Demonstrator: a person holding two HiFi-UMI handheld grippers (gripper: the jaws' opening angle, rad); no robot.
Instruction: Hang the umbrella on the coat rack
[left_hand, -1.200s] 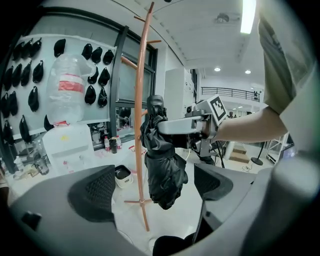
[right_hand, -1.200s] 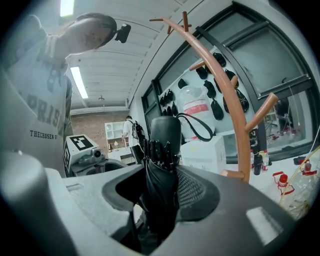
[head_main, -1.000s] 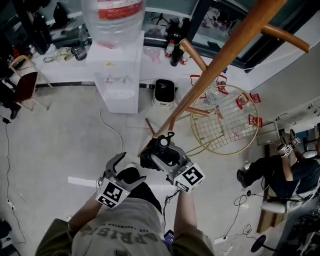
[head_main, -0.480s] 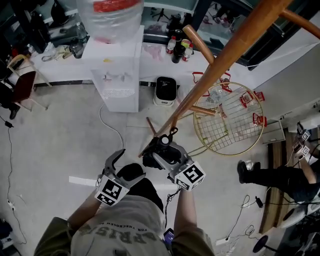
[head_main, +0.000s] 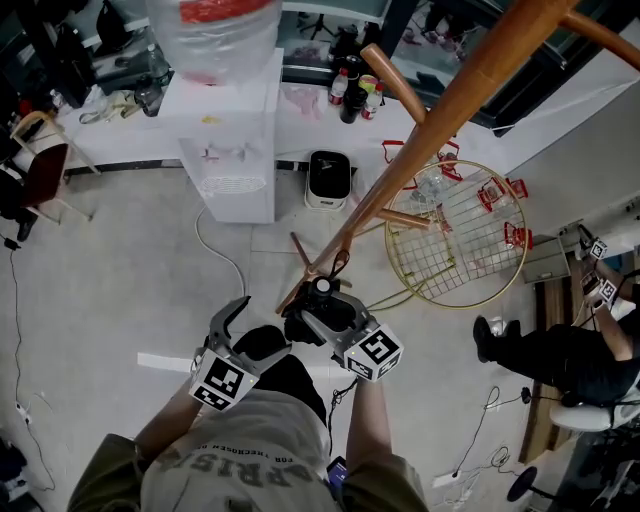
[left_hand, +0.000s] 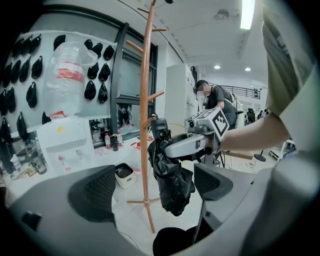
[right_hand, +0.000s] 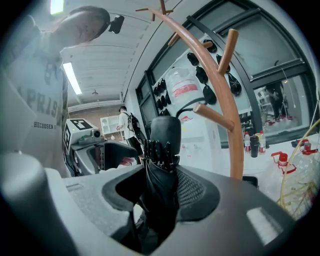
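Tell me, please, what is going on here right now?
A person works with a two-jaw gripper in each hand. The right gripper is clamped on a folded black umbrella just below its handle, holding it close beside the tall wooden coat rack, near a low peg. I cannot tell whether it hangs from the peg yet. The left gripper is open and empty, nearby.

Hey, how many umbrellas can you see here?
1. A folded black umbrella, clamped in the right tool, next to the coat rack. I see no others, though some could be hidden.
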